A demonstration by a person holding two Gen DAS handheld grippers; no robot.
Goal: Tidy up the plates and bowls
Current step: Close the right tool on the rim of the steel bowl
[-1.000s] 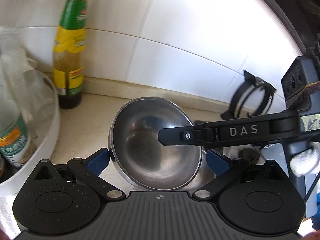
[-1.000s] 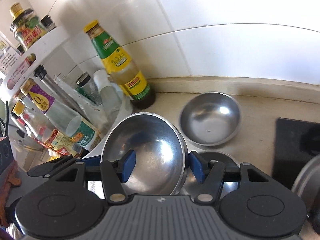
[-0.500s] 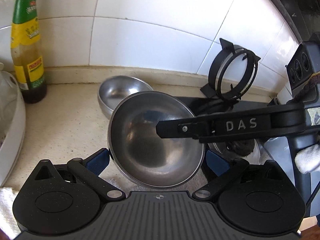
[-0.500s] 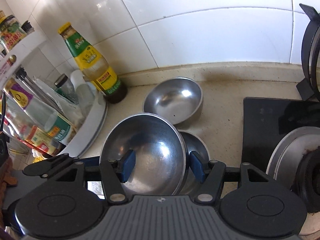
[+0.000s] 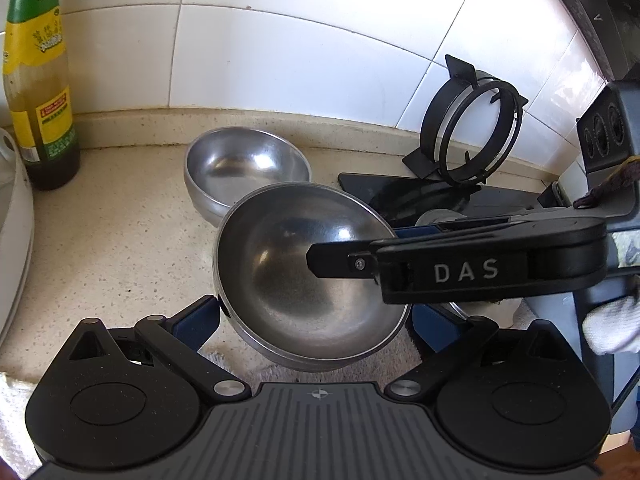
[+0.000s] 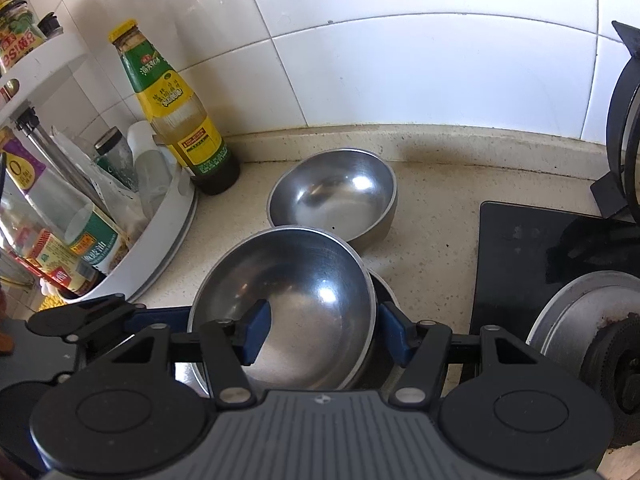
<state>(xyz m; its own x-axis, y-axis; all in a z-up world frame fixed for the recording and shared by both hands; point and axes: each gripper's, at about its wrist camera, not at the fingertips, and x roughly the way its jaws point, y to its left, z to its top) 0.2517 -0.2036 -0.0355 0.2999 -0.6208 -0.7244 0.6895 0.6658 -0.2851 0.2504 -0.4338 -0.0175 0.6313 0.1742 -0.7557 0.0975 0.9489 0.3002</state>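
Observation:
A large steel bowl (image 5: 304,272) sits between the fingers of my left gripper (image 5: 314,316), whose blue pads press its outer wall from both sides. My right gripper (image 6: 324,328) grips the same bowl's (image 6: 288,300) right rim, one finger inside and one outside; its finger (image 5: 460,264) crosses the left wrist view. A smaller steel bowl (image 5: 244,168) stands upright on the counter behind, near the wall, also in the right wrist view (image 6: 336,196). Another steel dish edge (image 6: 380,292) shows under the held bowl.
A sauce bottle (image 6: 176,112) stands by the tiled wall at the left. A white rack (image 6: 132,264) with several bottles is at the far left. A black stove top (image 6: 540,264) with a burner (image 6: 592,336) and an upright pan ring (image 5: 472,128) lies to the right.
Both grippers have carried the large bowl to the right, away from the bottle rack. The small bowl behind has come into view in the left wrist view.

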